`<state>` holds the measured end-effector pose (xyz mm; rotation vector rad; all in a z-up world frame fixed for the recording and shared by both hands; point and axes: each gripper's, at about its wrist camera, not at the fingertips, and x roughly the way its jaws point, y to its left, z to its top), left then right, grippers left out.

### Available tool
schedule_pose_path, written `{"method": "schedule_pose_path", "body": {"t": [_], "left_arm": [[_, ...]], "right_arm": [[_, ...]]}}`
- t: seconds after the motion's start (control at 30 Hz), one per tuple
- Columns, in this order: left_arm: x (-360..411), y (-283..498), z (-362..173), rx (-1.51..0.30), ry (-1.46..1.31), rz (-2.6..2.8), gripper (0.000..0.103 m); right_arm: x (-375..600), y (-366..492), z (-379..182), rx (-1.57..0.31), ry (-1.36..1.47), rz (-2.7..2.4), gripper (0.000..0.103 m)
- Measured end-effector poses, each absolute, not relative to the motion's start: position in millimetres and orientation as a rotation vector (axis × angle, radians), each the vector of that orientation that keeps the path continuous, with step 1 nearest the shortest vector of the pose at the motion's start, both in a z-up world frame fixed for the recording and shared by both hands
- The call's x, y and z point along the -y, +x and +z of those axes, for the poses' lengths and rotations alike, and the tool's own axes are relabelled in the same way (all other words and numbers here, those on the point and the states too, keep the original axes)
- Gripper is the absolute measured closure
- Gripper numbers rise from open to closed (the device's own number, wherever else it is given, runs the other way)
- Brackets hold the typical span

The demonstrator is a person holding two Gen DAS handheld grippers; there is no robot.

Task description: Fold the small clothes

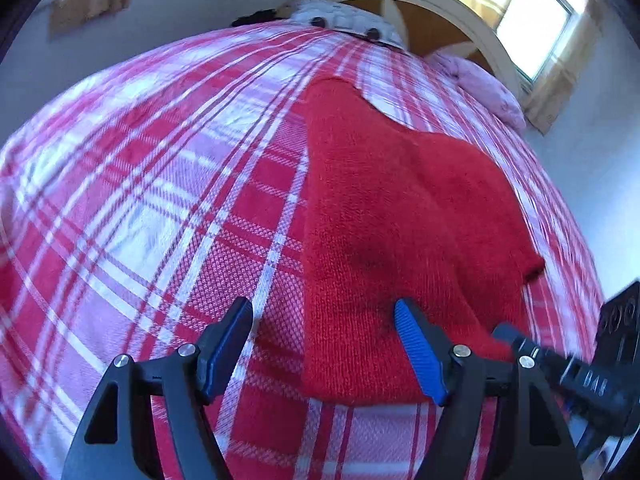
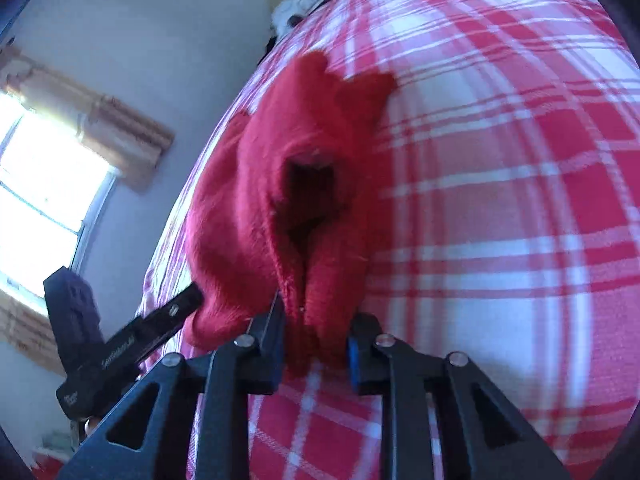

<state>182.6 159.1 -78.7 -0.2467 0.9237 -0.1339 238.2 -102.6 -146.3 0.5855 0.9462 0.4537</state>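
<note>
A red knitted garment [image 1: 400, 216] lies on a bed covered by a red, pink and white checked blanket [image 1: 160, 200]. In the left wrist view the garment spreads from the near middle of the bed toward the far right, mostly flat, with one narrow part reaching toward the far end and a corner turned out at the right edge.

The left gripper [image 1: 324, 320] stands wide, its blue-padded fingers apart above the near edge of the garment. The left finger is over bare blanket and the right finger is over the knit; nothing is pinched between them.

The right gripper [image 2: 316, 332] is drawn narrow and holds a bunched fold of the red garment's near edge between its pads. From that grip the cloth rises in ridges, with a dark hollow in the folds just beyond the fingers. Part of the left gripper shows at the left of the right wrist view, close beside the garment's edge.

At the far end of the bed there is a pale curved headboard [image 1: 440, 4] with a white spotted pillow [image 1: 348, 20] and a pink pillow [image 1: 480, 84] against it. A bright window [image 1: 536, 20] with tan curtains is in the wall to the right of the headboard.
</note>
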Motion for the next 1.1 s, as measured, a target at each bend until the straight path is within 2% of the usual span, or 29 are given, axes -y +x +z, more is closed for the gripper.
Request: {"method": "schedule_pose_path", "body": {"t": [0.03, 0.07, 0.1, 0.13, 0.2, 0.27, 0.33, 0.4, 0.53, 0.6, 0.63, 0.67, 0.7, 0.73, 0.8, 0.93, 0.97, 1.03, 1.1], "left_arm": [[-158, 179, -78, -0.916, -0.212, -0.131, 0.029], [-157, 176, -77, -0.905, -0.185, -0.134, 0.029], [-157, 172, -77, -0.892, -0.164, -0.143, 0.029], [-158, 171, -78, -0.887, -0.163, -0.146, 0.029], [-163, 170, -80, -0.877, -0.2, -0.158, 0.029], [-168, 172, -85, -0.884, -0.258, -0.164, 0.029], [-169, 174, -90, -0.902, -0.291, -0.16, 0.029], [-166, 173, -88, -0.895, -0.272, -0.159, 0.029], [-168, 172, -86, -0.891, -0.292, -0.179, 0.029], [-171, 173, -89, -0.897, -0.34, -0.19, 0.029], [-171, 175, -90, -0.896, -0.347, -0.185, 0.029], [-168, 178, -89, -0.888, -0.332, -0.182, 0.029], [-165, 179, -87, -0.886, -0.304, -0.179, 0.031], [-162, 180, -85, -0.883, -0.279, -0.178, 0.044], [-156, 183, -81, -0.897, -0.235, -0.21, 0.053], [-143, 180, -82, -0.907, -0.117, -0.193, 0.05], [-142, 178, -83, -0.9, -0.102, -0.18, 0.047], [-145, 176, -86, -0.886, -0.102, -0.146, 0.033], [-152, 176, -89, -0.891, -0.143, -0.128, 0.03]], "right_arm": [[109, 234, -144, -0.923, 0.573, 0.441, 0.075], [113, 227, -140, -0.896, 0.551, 0.434, 0.067], [116, 219, -136, -0.873, 0.529, 0.419, 0.055], [120, 209, -128, -0.835, 0.5, 0.381, 0.05], [121, 193, -114, -0.759, 0.44, 0.332, 0.025], [116, 185, -100, -0.676, 0.393, 0.358, 0.02], [102, 186, -90, -0.632, 0.338, 0.425, 0.026], [81, 197, -89, -0.659, 0.267, 0.481, 0.051], [47, 238, -129, -0.871, 0.16, 0.458, 0.053], [46, 230, -131, -0.847, 0.157, 0.457, 0.054], [47, 230, -129, -0.857, 0.158, 0.471, 0.06], [50, 228, -126, -0.861, 0.152, 0.489, 0.087], [54, 230, -123, -0.866, 0.143, 0.512, 0.089], [57, 231, -117, -0.865, 0.131, 0.525, 0.09], [65, 231, -102, -0.828, 0.056, 0.478, 0.095], [79, 234, -107, -0.841, 0.021, 0.437, 0.094], [77, 235, -119, -0.872, -0.003, 0.428, 0.094], [74, 234, -135, -0.871, -0.019, 0.427, 0.093], [83, 232, -133, -0.857, 0.022, 0.422, 0.092]]}}
